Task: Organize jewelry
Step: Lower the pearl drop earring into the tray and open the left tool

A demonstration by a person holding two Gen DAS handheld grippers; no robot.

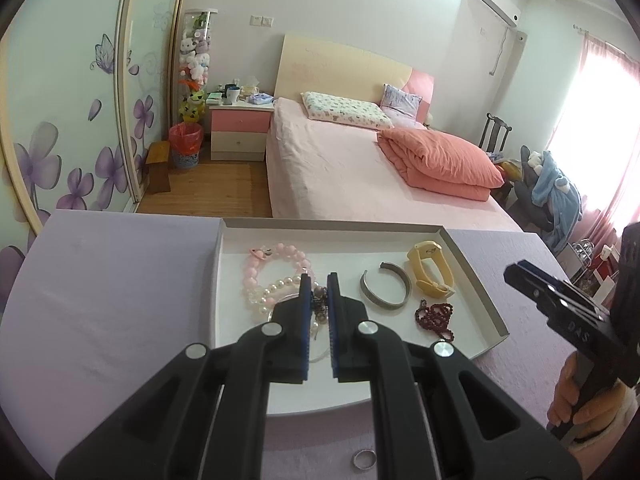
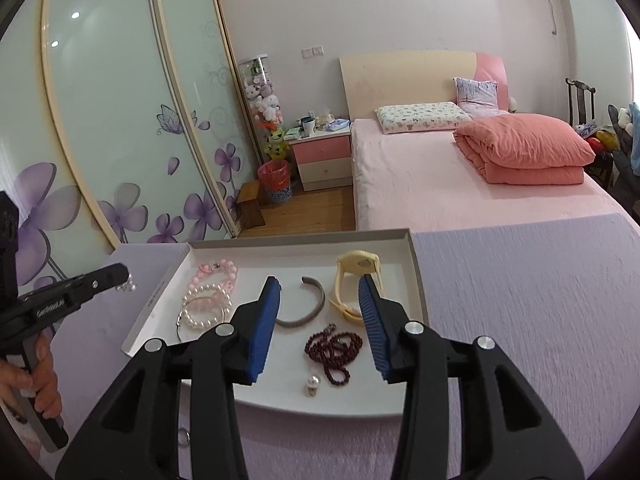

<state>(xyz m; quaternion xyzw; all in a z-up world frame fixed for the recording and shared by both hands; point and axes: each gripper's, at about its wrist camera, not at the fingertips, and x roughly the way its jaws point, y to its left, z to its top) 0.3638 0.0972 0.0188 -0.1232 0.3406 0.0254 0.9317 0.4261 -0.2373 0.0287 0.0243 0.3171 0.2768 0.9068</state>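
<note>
Evidently a small beaded trinket [image 1: 319,305] (light, limp, best taken mid-strand) is pinched by the left gripper [image 1: 319,280]; the right gripper [image 2: 320,292] is held spread over the shallow white cardboard tray [image 2: 416,280].

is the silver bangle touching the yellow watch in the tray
Apart. The left wrist view shows white tray floor between the bangle and the watch; the right wrist view partly hides that gap behind a finger.
</note>
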